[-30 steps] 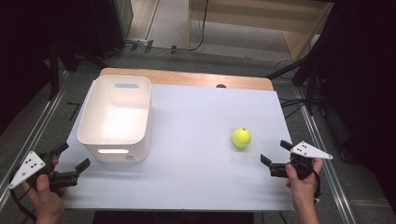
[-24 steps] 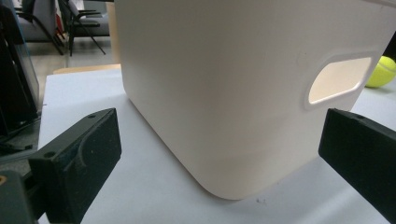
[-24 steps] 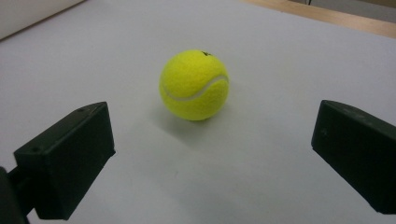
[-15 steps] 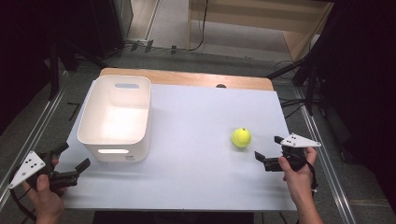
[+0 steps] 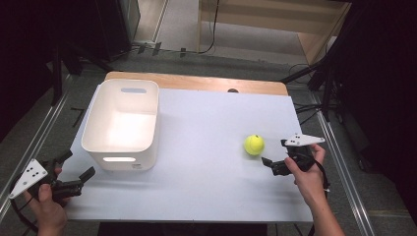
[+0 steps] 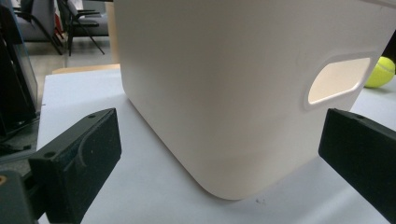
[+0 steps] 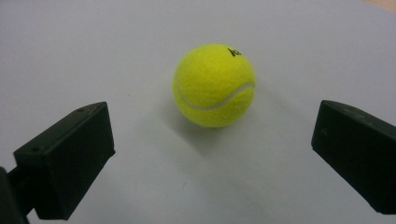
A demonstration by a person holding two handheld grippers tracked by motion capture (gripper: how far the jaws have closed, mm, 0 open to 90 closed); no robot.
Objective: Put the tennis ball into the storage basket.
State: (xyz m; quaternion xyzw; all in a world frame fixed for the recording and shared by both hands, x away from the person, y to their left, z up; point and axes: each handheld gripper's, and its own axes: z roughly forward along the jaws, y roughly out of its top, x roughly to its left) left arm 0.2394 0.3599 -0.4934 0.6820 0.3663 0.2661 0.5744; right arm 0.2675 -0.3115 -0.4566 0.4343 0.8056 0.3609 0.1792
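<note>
- Two hand-held grippers are in our hands at the near side of the white table (image 5: pixel 206 123), one at each near corner region.
- We hold the right gripper (image 5: pixel 276 158) with its jaws spread wide apart; nothing sits between them.
- The tennis ball (image 5: pixel 254 144) rests on the table at the right, just beyond the right gripper's jaws and apart from them.
- In the right gripper view, the ball (image 7: pixel 214 85) lies centred ahead of the two black jaws, touching neither.
- We hold the left gripper (image 5: pixel 74 170) at the near left corner, its jaws likewise spread apart and empty.
- The white bin (image 5: pixel 123 157) stands upright at the left of the table, just beyond the left gripper.
- In the left gripper view, the bin's wall (image 6: pixel 224 93) with its handle slot faces the jaws, and the ball (image 6: pixel 380 72) appears at the far right.
</note>
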